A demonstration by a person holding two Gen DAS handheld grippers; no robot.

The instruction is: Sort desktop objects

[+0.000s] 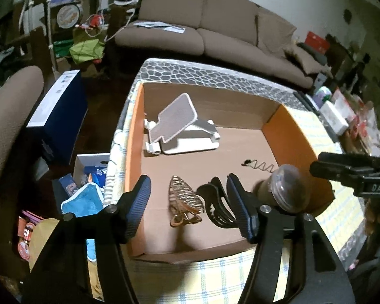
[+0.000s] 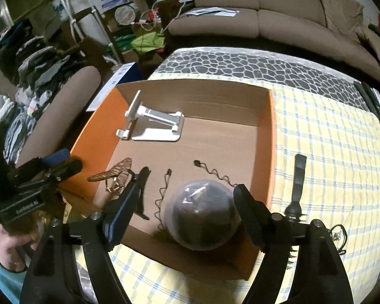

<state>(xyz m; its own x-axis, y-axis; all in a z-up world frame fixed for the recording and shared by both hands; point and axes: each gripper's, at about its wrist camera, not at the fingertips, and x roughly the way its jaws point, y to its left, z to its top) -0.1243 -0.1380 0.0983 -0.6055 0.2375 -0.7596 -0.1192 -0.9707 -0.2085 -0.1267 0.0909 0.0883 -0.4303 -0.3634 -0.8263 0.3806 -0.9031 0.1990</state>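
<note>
A cardboard box [image 1: 133, 131] with orange walls sits on the yellow checked tablecloth. In it lie a white phone stand [image 1: 179, 124], a gold hair clip [image 1: 185, 200], a black hair clip [image 1: 214, 200] and a coiled black cord [image 1: 259, 166]. My left gripper [image 1: 188, 177] hovers open over the two clips, touching neither. A brown cup with a clear dome lid [image 2: 202, 217] stands in the box's near right corner. My right gripper [image 2: 188, 186] straddles it, open, with a gap at the left pad. The left gripper [image 2: 63, 162] shows at the box's left wall.
A black hairbrush [image 2: 297, 185] and a tangled black cable [image 2: 338, 233] lie on the cloth right of the box [image 2: 266, 139]. A brown sofa [image 2: 266, 12] stands behind the table, an armchair [image 1: 12, 116] and floor clutter to the left. A person's hand [image 2: 12, 248] is at lower left.
</note>
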